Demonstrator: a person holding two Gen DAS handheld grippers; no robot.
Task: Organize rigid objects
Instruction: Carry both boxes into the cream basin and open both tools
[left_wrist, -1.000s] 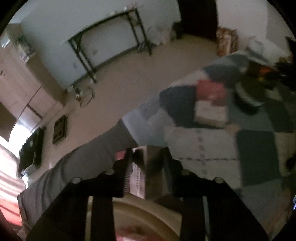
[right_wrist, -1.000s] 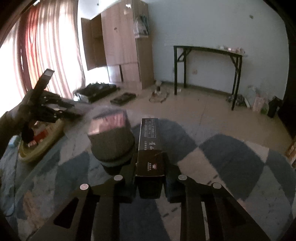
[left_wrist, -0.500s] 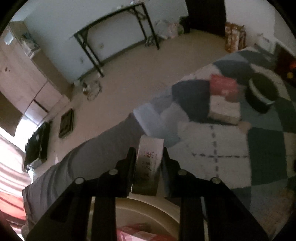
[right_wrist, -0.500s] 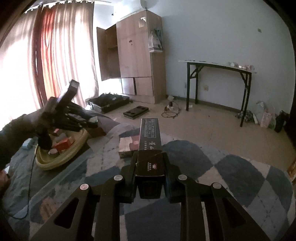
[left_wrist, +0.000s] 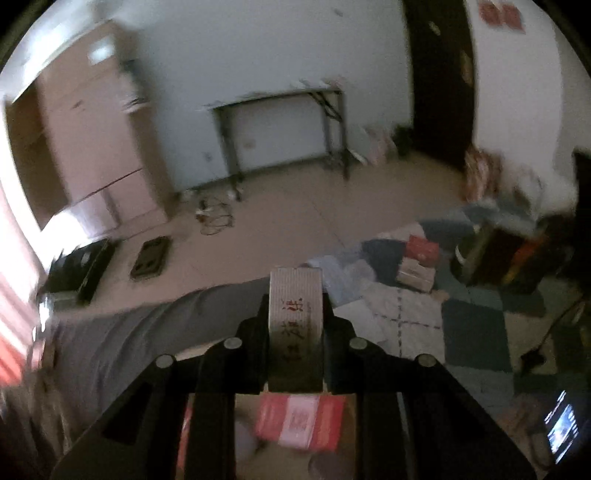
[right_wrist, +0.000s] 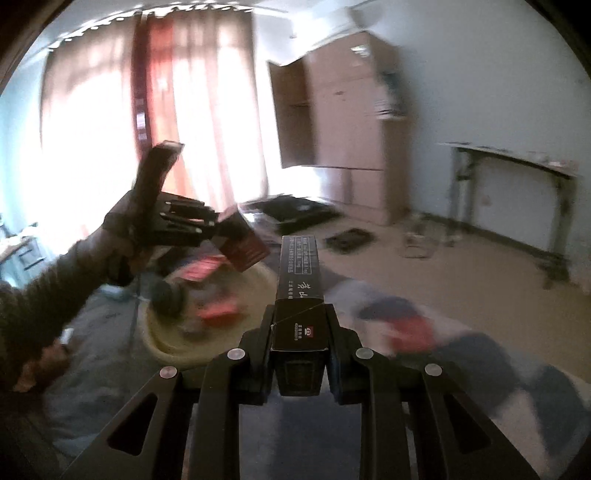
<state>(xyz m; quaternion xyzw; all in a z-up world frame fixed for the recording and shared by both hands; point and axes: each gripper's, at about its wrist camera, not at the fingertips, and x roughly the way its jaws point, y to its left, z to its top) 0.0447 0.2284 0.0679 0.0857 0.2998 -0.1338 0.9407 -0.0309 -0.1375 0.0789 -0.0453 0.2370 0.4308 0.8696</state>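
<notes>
Carry-to-basin step, both loaded. Left gripper (left_wrist: 295, 314) jaws clenched on grey-white carton (left_wrist: 295, 295), held above cream basin (right_wrist: 177, 345) over red-white box (left_wrist: 301, 421) inside. Right gripper (right_wrist: 299, 325) jaws clenched on long black box (right_wrist: 300, 275), just right of basin, above patchwork bed cover (left_wrist: 472, 325). Likely next: lower, release cartons into basin, avoiding contents; more boxes (left_wrist: 417, 264) left farther right of basin.
</notes>
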